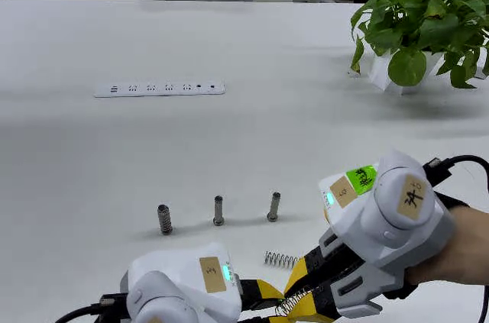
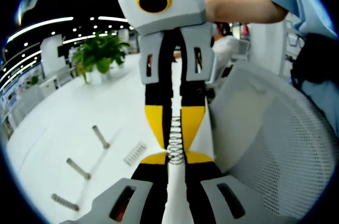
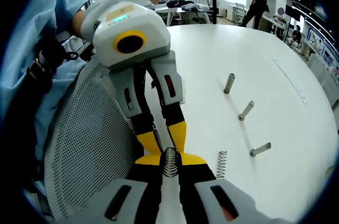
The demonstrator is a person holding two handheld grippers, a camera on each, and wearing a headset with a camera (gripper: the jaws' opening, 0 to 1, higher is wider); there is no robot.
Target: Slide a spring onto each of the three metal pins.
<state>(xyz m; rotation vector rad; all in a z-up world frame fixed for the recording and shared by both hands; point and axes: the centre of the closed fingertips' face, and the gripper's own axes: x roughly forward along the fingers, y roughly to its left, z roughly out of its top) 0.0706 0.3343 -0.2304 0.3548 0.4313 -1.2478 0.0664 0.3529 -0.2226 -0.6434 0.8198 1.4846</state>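
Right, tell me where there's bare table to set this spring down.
Free: the broad band between the power strip and the row of pins, and the stretch right of the pins toward the plant. Crowded: the near edge, where the left gripper and right gripper pinch the held spring beside the loose spring.

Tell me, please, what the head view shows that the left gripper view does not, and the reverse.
The head view adds the power strip. The left gripper view adds a mesh chair and a blue sleeve. Both share the plant, three pins, one already carrying a spring, a loose spring, and the held spring gripped by the left gripper and right gripper.
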